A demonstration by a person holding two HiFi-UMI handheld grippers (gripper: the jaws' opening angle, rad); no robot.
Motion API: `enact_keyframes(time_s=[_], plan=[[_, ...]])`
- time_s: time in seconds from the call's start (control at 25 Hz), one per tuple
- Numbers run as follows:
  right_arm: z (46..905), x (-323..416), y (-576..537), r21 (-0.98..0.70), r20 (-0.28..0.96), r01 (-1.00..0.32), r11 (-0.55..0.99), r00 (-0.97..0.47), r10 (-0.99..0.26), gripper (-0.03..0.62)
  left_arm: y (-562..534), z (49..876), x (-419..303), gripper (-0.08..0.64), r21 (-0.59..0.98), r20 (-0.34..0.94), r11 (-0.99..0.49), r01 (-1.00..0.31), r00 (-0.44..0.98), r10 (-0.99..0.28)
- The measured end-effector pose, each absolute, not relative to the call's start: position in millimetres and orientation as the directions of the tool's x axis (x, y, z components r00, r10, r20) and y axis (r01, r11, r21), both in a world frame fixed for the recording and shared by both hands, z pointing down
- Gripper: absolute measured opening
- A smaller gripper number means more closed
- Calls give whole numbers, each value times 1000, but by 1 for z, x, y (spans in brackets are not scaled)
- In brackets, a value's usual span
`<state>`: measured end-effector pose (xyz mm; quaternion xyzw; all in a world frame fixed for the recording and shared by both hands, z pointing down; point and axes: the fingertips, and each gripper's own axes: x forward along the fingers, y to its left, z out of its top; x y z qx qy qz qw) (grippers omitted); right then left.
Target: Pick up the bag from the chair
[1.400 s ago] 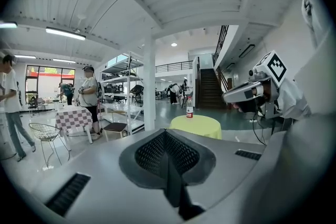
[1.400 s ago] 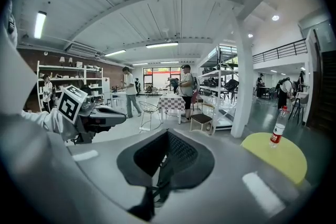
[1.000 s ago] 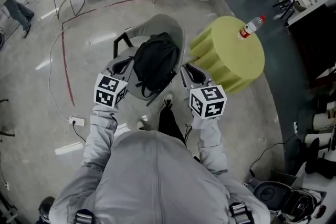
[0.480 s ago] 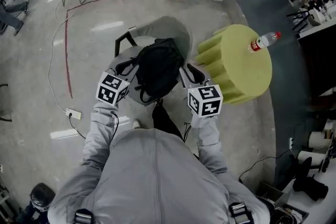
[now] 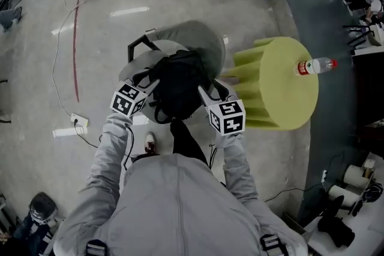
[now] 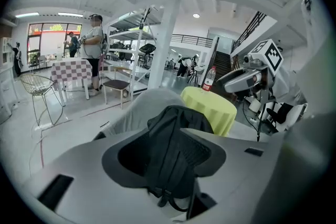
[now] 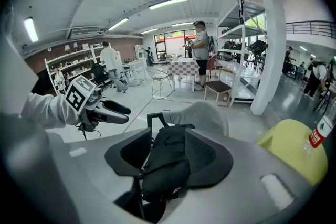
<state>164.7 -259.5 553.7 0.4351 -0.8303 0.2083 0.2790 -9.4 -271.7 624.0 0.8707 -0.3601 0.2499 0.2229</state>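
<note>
Slumping against the back of the grey chair (image 5: 210, 39), the black bag (image 5: 178, 84) lies straight ahead of both tools and between them, with the left tool (image 5: 147, 81) just off one flank and the right tool (image 5: 210, 93) just off the other. Each tool has just been opening its jaws. Both pairs stand apart with nothing clamped; the bag is framed in each gap, but no pad presses on it. The likely slip from here, I judge, is closing on loose fabric or a dangling strap alone, so the bag sags or slides out on the lift. A strap could also snag on the chair's dark frame (image 5: 135, 43), and uneven closing might tip the bag sideways. Only the head view shows both tools flanking the bag, and the yellow tabletop (image 5: 282, 84) with its bottle (image 5: 315, 66) beyond the right tool. The left gripper view alone shows the bag's mesh panel and straps, and the right gripper view its rounded side.
</note>
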Motion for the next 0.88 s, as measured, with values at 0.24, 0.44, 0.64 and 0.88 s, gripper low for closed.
enact_keyframes(time_s=[0.24, 0.44, 0.64, 0.88], plan=[[612, 173, -279, -183, 730, -809, 558, -493, -474, 230, -297, 686, -13, 216, 223, 706, -632, -742, 570, -420], [656, 173, -285, -231, 780, -787, 572, -501, -375, 245, -315, 735, -13, 238, 268, 749, -616, -741, 562, -350], [688, 165, -286, -276, 798, -781, 560, -511, -320, 247, -323, 788, -9, 268, 359, 769, -586, -727, 586, -256], [704, 162, -292, -325, 797, -788, 523, -526, -297, 247, -340, 824, 7, 294, 423, 723, -587, -690, 648, -240]])
